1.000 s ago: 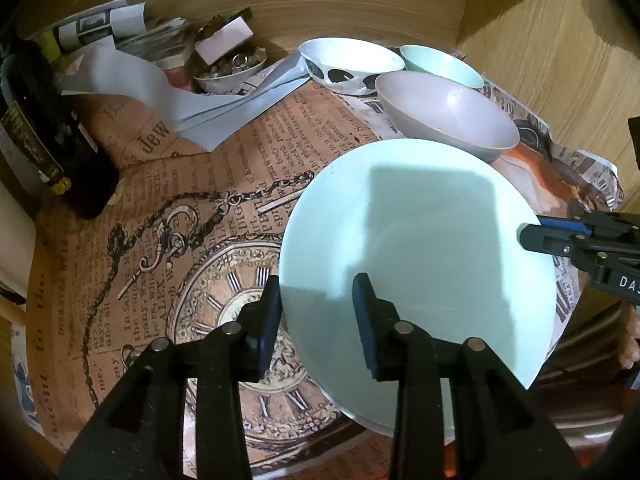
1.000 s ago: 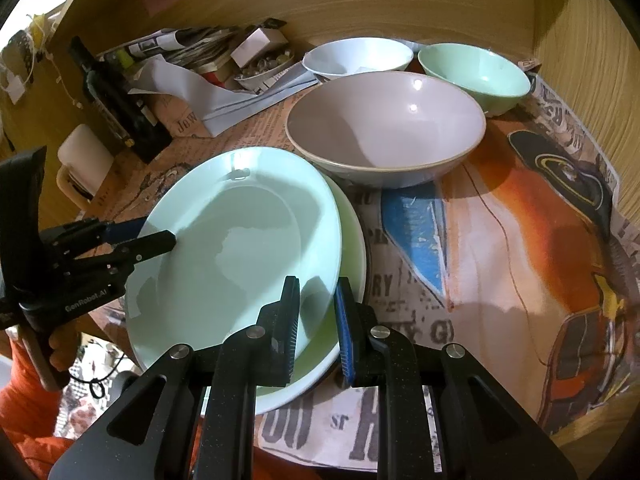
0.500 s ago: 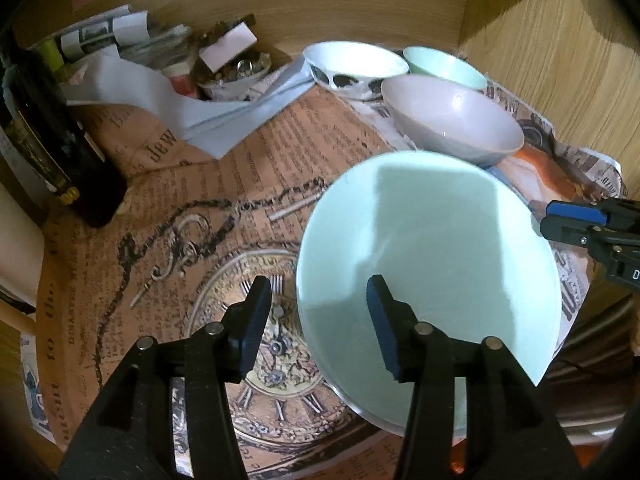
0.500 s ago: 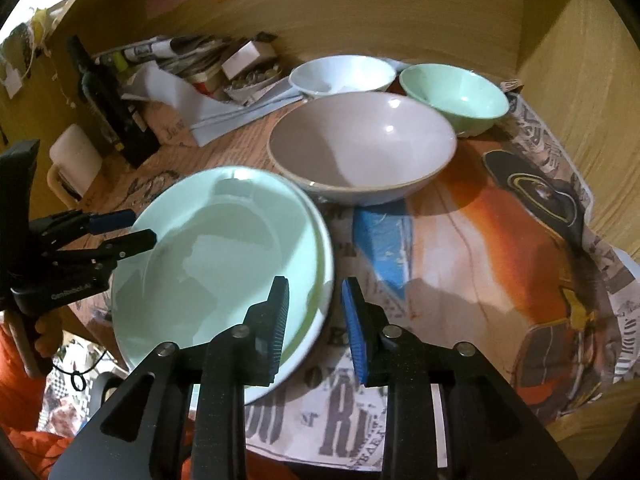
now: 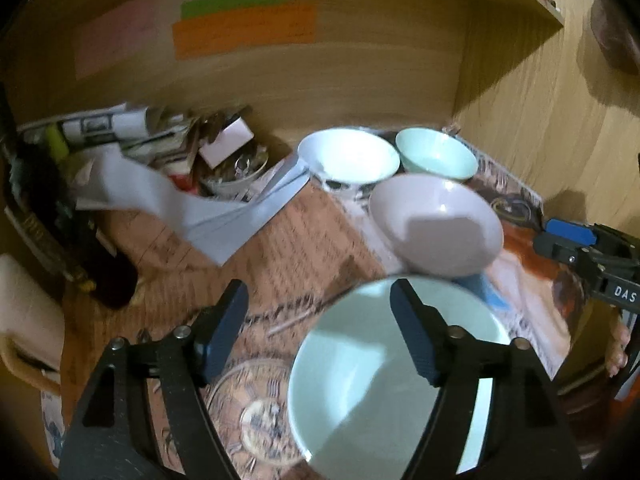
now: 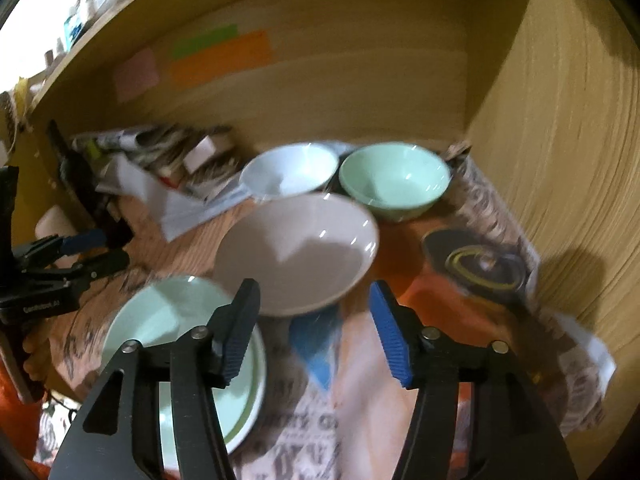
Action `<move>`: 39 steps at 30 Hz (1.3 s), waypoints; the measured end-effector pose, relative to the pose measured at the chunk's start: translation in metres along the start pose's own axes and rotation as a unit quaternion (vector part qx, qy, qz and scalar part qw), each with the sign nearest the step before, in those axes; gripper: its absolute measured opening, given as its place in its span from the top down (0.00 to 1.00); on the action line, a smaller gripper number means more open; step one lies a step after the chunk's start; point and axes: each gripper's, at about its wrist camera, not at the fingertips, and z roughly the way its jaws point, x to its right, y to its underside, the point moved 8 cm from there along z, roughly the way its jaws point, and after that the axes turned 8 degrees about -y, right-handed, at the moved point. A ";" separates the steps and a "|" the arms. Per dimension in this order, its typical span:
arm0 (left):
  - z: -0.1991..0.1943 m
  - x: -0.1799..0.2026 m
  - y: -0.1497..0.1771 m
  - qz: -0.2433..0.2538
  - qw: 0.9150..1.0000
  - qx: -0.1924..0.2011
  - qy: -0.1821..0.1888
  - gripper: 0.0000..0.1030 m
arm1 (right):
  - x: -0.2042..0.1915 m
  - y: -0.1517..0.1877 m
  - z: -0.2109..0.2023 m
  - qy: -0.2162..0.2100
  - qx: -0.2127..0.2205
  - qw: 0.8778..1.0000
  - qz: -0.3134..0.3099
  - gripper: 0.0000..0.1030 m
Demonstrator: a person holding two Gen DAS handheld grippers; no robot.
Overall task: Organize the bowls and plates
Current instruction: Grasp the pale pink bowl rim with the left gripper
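A: Any lettering you can make out?
B: White letters "DAS" on the right gripper (image 5: 560, 240) body, cut off at the picture's edge. Big newsprint letters on the newspaper (image 6: 316, 432) at the desk's front edge are too blurred to read.
A: The left gripper (image 6: 108, 248)?
B: A white label, unreadable.

Left claw (image 5: 320, 320) jaws opening, nothing gripped; right claw (image 6: 314, 320) jaws opening, nothing gripped.

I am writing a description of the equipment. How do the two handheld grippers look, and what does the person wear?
Both are black plastic, with angular two-finger frames and silver rivets. The left gripper has dark navy ribbed pads; its side carries small white lettering, unreadable. The right gripper has bright blue ribbed pads; white letters "DAS" mark its body. An orange sleeve shows.
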 end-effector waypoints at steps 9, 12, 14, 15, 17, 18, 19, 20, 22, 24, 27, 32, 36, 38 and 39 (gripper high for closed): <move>0.042 0.031 -0.025 0.013 0.999 -0.033 0.021 0.29 | 0.031 -0.015 0.025 0.010 -0.001 1.000 0.025 0.48; 0.058 0.042 -0.029 0.020 0.998 -0.048 0.032 0.29 | 0.039 -0.015 0.038 0.010 -0.013 0.999 0.033 0.48; 0.072 0.049 -0.032 0.025 0.997 -0.061 0.040 0.29 | 0.044 -0.014 0.047 0.009 -0.022 0.999 0.040 0.48; 0.076 0.050 -0.033 0.027 0.997 -0.065 0.043 0.29 | 0.046 -0.013 0.051 0.007 -0.026 0.999 0.043 0.48; 0.088 0.055 -0.034 0.029 0.996 -0.076 0.048 0.29 | 0.050 -0.011 0.059 0.005 -0.036 0.998 0.048 0.48; 0.092 0.057 -0.034 0.029 0.995 -0.079 0.050 0.29 | 0.051 -0.010 0.062 0.004 -0.040 0.998 0.049 0.48; 0.097 0.059 -0.034 0.030 0.995 -0.085 0.052 0.29 | 0.051 -0.009 0.065 0.002 -0.044 0.998 0.051 0.48; 0.101 0.060 -0.035 0.030 0.994 -0.089 0.055 0.29 | 0.052 -0.008 0.068 -0.001 -0.047 0.998 0.052 0.48; 0.108 0.062 -0.034 0.030 0.993 -0.095 0.058 0.29 | 0.051 -0.007 0.074 -0.006 -0.054 0.997 0.055 0.48; 0.115 0.063 -0.033 0.030 0.992 -0.102 0.063 0.29 | 0.051 -0.005 0.079 -0.008 -0.061 0.997 0.056 0.48; 0.120 0.066 -0.032 0.027 0.991 -0.111 0.073 0.35 | 0.050 -0.003 0.086 -0.016 -0.072 0.996 0.056 0.48; 0.127 0.072 -0.028 0.036 0.988 -0.125 0.088 0.54 | 0.049 0.001 0.095 -0.029 -0.085 0.994 0.059 0.66; 0.130 0.079 -0.026 0.043 0.985 -0.135 0.100 0.72 | 0.048 0.004 0.099 -0.031 -0.087 0.994 0.063 0.77; 0.131 0.081 -0.025 0.044 0.983 -0.139 0.107 0.79 | 0.047 0.004 0.098 -0.030 -0.086 0.994 0.062 0.77; 0.131 0.082 -0.024 0.046 0.983 -0.140 0.107 0.81 | 0.047 0.004 0.098 -0.027 -0.086 0.994 0.061 0.78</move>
